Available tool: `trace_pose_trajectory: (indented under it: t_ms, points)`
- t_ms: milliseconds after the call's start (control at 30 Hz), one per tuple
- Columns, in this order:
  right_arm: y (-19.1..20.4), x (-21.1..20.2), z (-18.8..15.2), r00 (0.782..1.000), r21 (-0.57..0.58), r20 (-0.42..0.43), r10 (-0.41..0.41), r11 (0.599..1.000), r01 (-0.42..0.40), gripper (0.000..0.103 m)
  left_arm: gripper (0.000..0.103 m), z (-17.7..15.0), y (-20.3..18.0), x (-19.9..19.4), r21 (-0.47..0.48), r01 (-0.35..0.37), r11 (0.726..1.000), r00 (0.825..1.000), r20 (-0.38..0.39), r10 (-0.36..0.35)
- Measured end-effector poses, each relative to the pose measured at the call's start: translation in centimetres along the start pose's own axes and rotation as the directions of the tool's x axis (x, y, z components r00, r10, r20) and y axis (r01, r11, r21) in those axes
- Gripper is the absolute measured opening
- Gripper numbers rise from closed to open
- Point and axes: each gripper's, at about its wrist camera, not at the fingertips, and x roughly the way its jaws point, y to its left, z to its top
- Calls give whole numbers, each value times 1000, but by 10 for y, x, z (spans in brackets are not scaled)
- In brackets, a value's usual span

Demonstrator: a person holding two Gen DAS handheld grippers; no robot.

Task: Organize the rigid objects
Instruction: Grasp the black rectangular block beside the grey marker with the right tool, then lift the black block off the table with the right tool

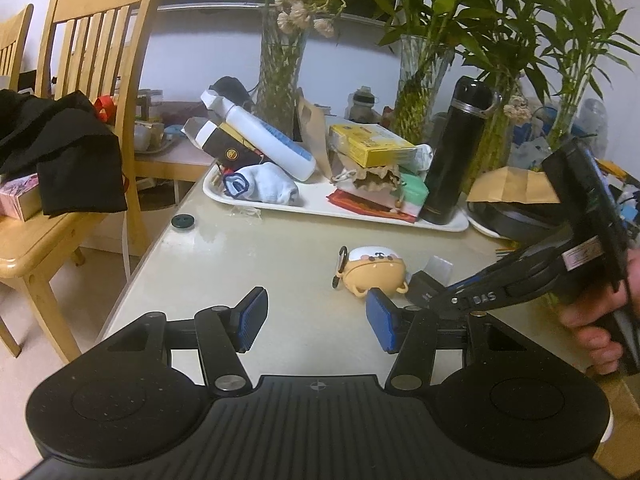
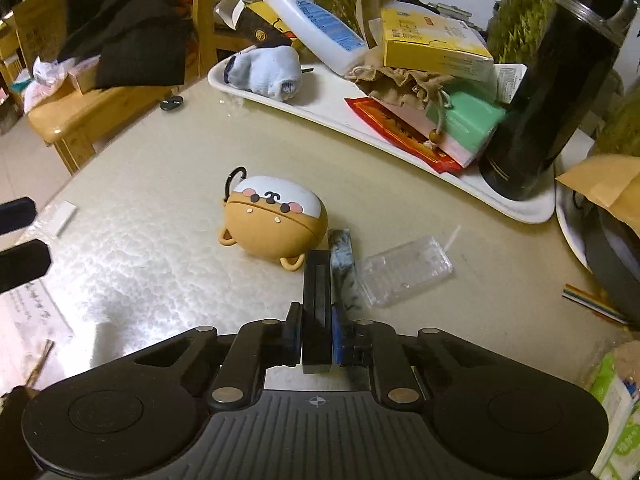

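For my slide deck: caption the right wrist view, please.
Right claw shut on a slim black box beside a bear-shaped earbud case on the table.

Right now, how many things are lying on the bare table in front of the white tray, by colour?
Orange and white: 1, the bear case
Black: 1, the small black box, pinched in the right gripper
See-through: 1, the clear plastic case
Total: 3
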Motion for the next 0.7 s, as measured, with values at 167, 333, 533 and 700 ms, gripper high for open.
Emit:
trace_pose_trajectory:
  t_ms: [167,333,533,700]
  points:
    - [3,-11,-3,997,-23,-36,62,998,-63,17,54,0,-1,0,4,-2,1000,1000,5,2]
    - [11,-2,-9,994,-61,-89,70,995,-75,17,54,-1,-3,0,10,-5,1000,1000,2,5]
    - [11,8,-9,995,-46,-86,51,997,-55,17,54,-2,-2,2,-1,2,1000,1000,-13,-2]
    - [10,10,-11,994,-24,-101,46,999,-49,17,54,2,-4,2,7,4,1000,1000,-25,-3]
